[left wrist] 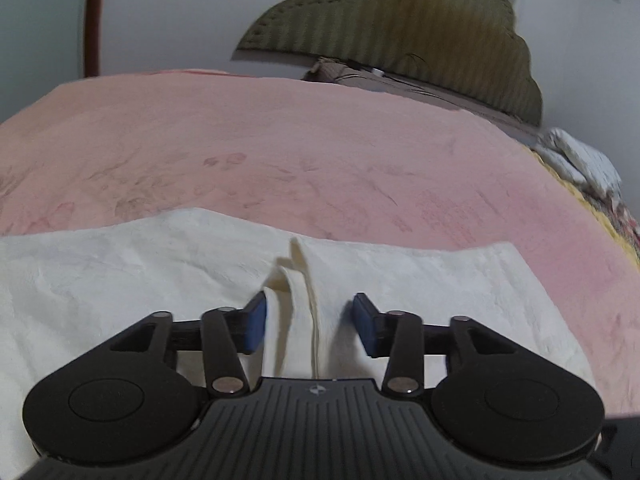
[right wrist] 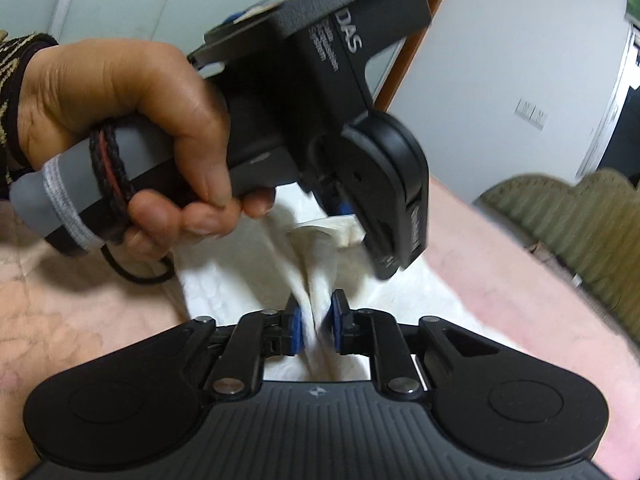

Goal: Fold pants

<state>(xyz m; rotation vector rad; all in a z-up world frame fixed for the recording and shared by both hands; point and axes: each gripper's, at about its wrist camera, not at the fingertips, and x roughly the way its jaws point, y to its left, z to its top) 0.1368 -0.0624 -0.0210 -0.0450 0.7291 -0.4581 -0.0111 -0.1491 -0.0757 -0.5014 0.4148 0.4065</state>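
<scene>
White pants (left wrist: pixel 120 272) lie on a pink bedspread (left wrist: pixel 280 140). My left gripper (left wrist: pixel 309 322) is open, its blue pads either side of a raised fold of the pants, not pinching it. In the right wrist view my right gripper (right wrist: pixel 316 326) is shut on a bunched ridge of the white pants (right wrist: pixel 320 280). The left gripper (right wrist: pixel 360 200), held in a hand (right wrist: pixel 120 120), hangs just beyond it over the same ridge of cloth.
An olive quilted headboard (left wrist: pixel 400 28) stands at the far end of the bed, with a dark pillow (left wrist: pixel 360 76) below it. A white bundle (left wrist: pixel 580 160) lies at the right edge. White walls stand behind.
</scene>
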